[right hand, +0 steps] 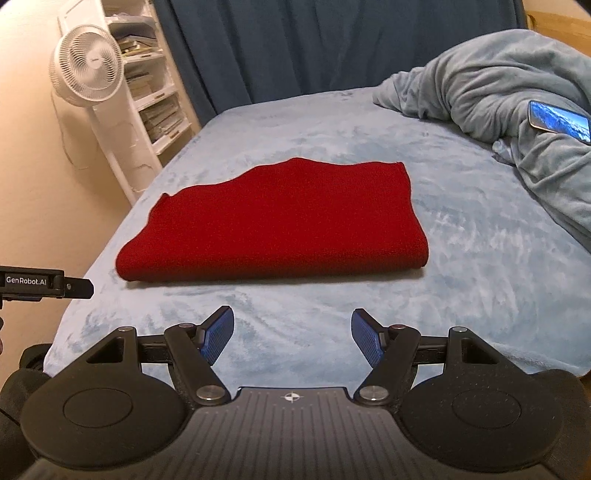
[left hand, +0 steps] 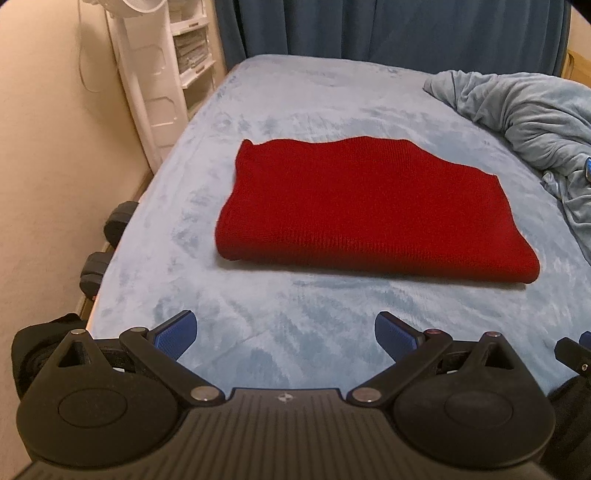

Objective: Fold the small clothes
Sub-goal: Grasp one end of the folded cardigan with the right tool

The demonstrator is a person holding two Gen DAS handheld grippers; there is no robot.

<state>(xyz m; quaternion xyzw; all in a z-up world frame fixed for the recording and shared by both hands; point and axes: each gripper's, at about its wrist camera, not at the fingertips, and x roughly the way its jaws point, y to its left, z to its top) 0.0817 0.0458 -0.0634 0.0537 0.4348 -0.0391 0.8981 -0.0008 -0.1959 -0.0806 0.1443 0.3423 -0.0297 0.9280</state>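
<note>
A red knit garment lies folded flat into a thick rectangle on the light blue bed; it also shows in the right wrist view. My left gripper is open and empty, held back from the garment's near folded edge. My right gripper is open and empty, likewise short of the near edge. The left gripper's side shows at the left edge of the right wrist view. Neither gripper touches the cloth.
A crumpled blue blanket is heaped at the right with a phone on it. A white fan and white shelves stand left of the bed. Dark dumbbells lie by the bed's left edge. A blue curtain hangs behind.
</note>
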